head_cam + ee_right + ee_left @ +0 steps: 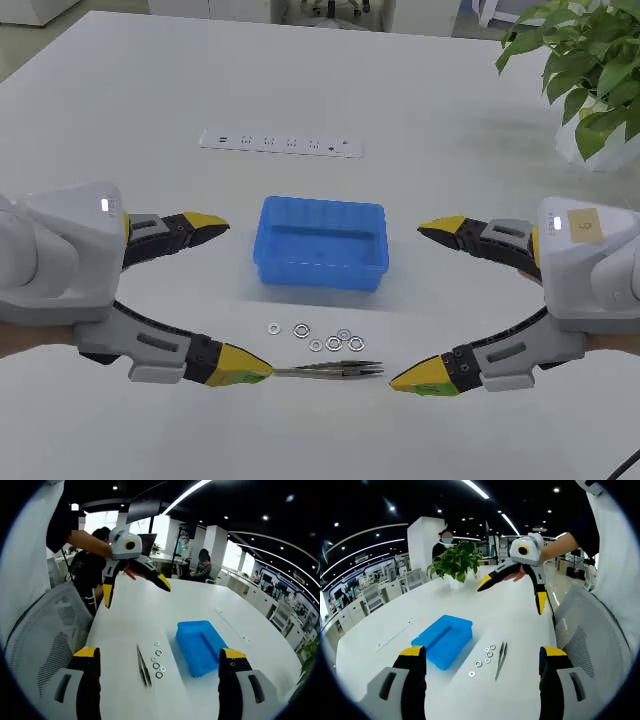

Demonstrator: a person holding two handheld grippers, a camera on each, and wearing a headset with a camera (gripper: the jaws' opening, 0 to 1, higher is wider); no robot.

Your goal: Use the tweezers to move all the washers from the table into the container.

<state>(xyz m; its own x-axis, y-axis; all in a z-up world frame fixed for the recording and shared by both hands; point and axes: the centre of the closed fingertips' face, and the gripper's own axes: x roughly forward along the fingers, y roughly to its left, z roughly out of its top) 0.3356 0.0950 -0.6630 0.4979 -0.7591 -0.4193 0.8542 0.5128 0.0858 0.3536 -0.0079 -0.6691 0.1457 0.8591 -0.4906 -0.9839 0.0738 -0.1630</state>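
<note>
A broad white table (130,90) took up most of the head view, and a grey mesh chair (595,630) stood at its edge in the left gripper view. A leafy potted plant (585,60) sat at the table's 2 o'clock corner. The left gripper (247,298) hung at 9 o'clock of the middle of the table, its yellow-tipped jaws spread wide, released and holding nothing. The right gripper (406,305) faced it from 3 o'clock, its jaws equally wide apart and also empty. Between the two, near the middle of the table, stood the blue rectangular container (320,272), upright and with nothing visible inside it. A white power strip (280,143) lay flat at about 11 o'clock of the container, well apart from it. The metal tweezers (330,370) lay flat on the table at 6 o'clock of the container, stretched crosswise between the near jaw tips of the two grippers. Their left end showed just beside the left gripper's near jaw tip, though whether they touched could not be told from the head view. In each gripper view the tweezers lay on the table between that gripper's own jaws, held by neither. Six small washers (301,328) lay loose on the table in a scattered cluster, between the container at their 12 o'clock and the tweezers at their 6 o'clock, none of them inside the container.
</note>
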